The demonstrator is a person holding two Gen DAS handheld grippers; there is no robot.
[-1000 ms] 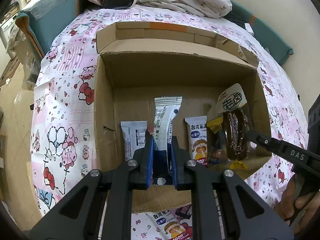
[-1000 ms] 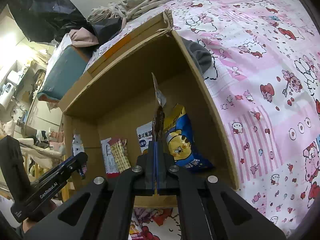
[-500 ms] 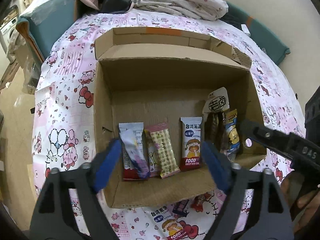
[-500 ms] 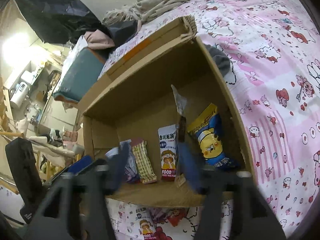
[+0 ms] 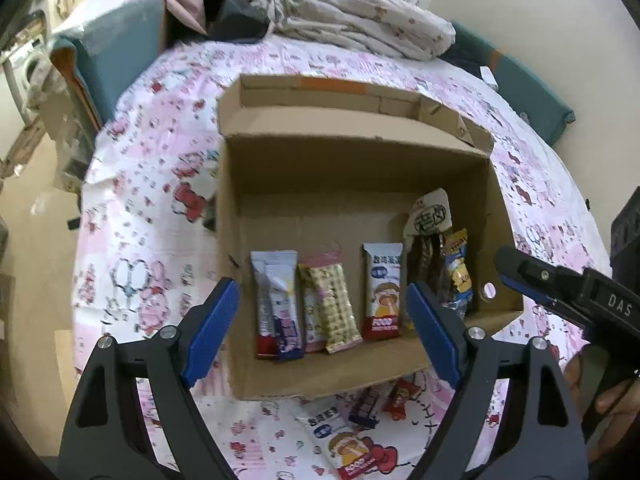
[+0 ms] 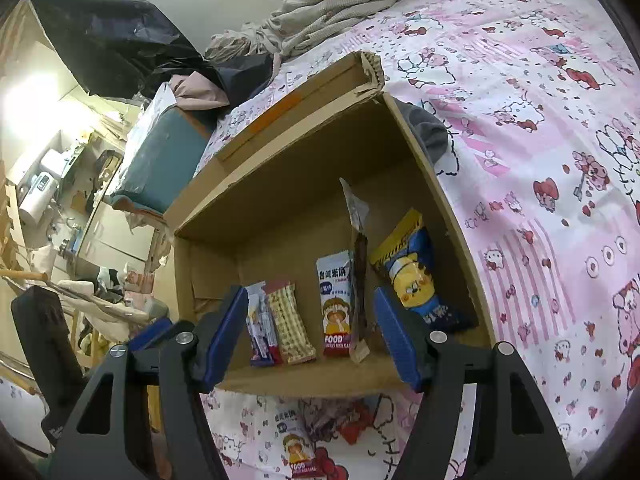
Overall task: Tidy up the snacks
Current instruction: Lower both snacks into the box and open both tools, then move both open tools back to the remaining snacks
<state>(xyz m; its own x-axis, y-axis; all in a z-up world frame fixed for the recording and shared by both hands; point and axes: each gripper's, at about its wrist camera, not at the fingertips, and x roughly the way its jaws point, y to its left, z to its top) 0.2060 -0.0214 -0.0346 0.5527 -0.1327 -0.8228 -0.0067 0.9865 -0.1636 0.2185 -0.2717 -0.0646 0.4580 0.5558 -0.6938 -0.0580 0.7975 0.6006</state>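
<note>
An open cardboard box (image 5: 280, 152) lies on the pink bedsheet with a row of snacks along its near wall. From left: a grey-blue packet (image 5: 276, 304), a yellow checked packet (image 5: 332, 308), a white rice-cake packet (image 5: 382, 292), a brown snack bag (image 5: 428, 240) standing on edge, and a blue-and-yellow packet (image 5: 458, 276). My left gripper (image 5: 320, 294) hangs open above the near wall, holding nothing. My right gripper (image 6: 310, 298) is open too, with the brown bag (image 6: 358, 264) beyond its fingers and untouched.
Outside the box, on the sheet by its near wall, lie another rice-cake packet (image 5: 344, 444), a dark purple packet (image 5: 366, 404) and a red one (image 5: 400, 396). Crumpled bedding (image 5: 360, 28) is piled behind the box. The far half of the box floor is bare.
Both grippers opened and drew back. The left one let go of the grey-blue packet, which now lies in the row. The right one released the brown bag, which stays standing on edge.
</note>
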